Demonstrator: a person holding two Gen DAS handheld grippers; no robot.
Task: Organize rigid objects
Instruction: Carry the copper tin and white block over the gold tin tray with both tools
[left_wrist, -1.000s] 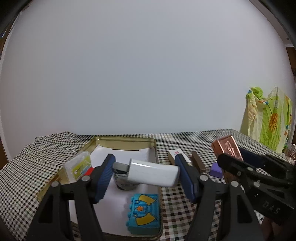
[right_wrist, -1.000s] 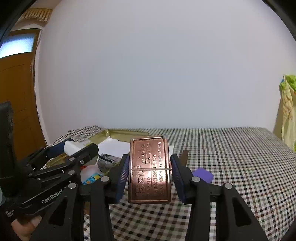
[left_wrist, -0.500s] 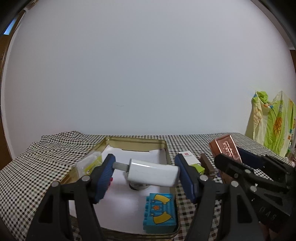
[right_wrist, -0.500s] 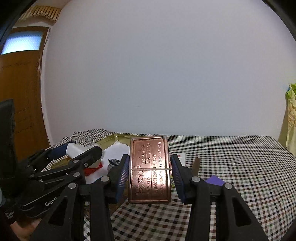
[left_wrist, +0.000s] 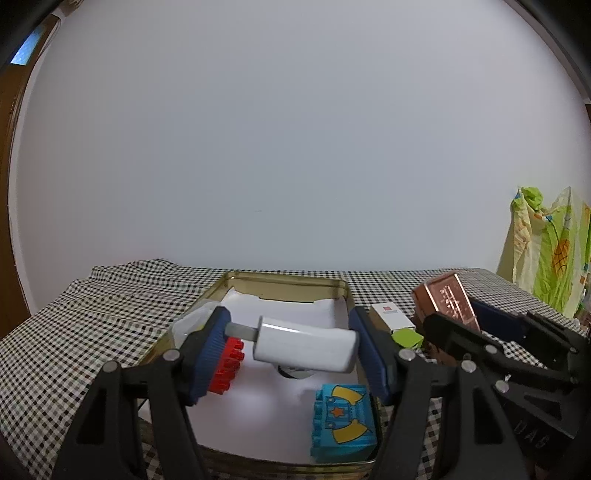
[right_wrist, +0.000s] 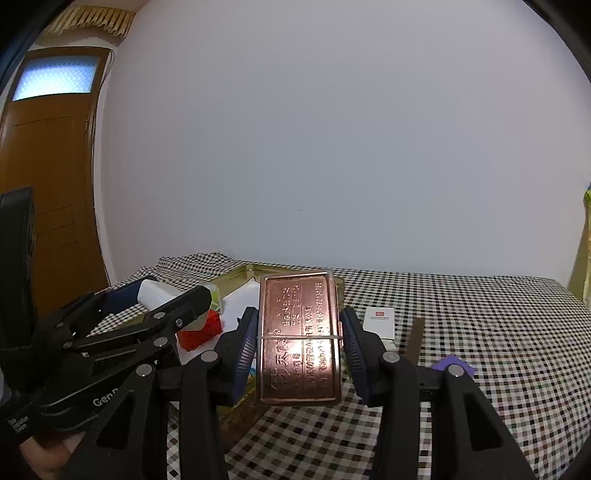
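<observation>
My left gripper (left_wrist: 290, 341) is shut on a white USB charger (left_wrist: 304, 349), held crosswise by its ends above a gold metal tray (left_wrist: 284, 280) lined with white paper. In the tray lie a red toy brick (left_wrist: 227, 363), a blue toy brick (left_wrist: 343, 422) and a clear plastic box (left_wrist: 192, 321). My right gripper (right_wrist: 299, 345) is shut on a copper-coloured tin (right_wrist: 298, 332), held upright beside the tray's right edge. The same tin (left_wrist: 447, 301) shows at the right of the left wrist view.
On the checked tablecloth (right_wrist: 480, 332) right of the tray lie a white box (right_wrist: 378, 321), a brown strip (right_wrist: 415, 339), a purple piece (right_wrist: 452, 363) and a green piece (left_wrist: 406, 338). A wooden door (right_wrist: 48, 177) stands at the left, a patterned cloth (left_wrist: 550, 254) hangs at the right.
Both views have swung slightly left, so the tray and its contents sit further right in the left wrist view. The red brick shows more clearly. Both grips are unchanged.
</observation>
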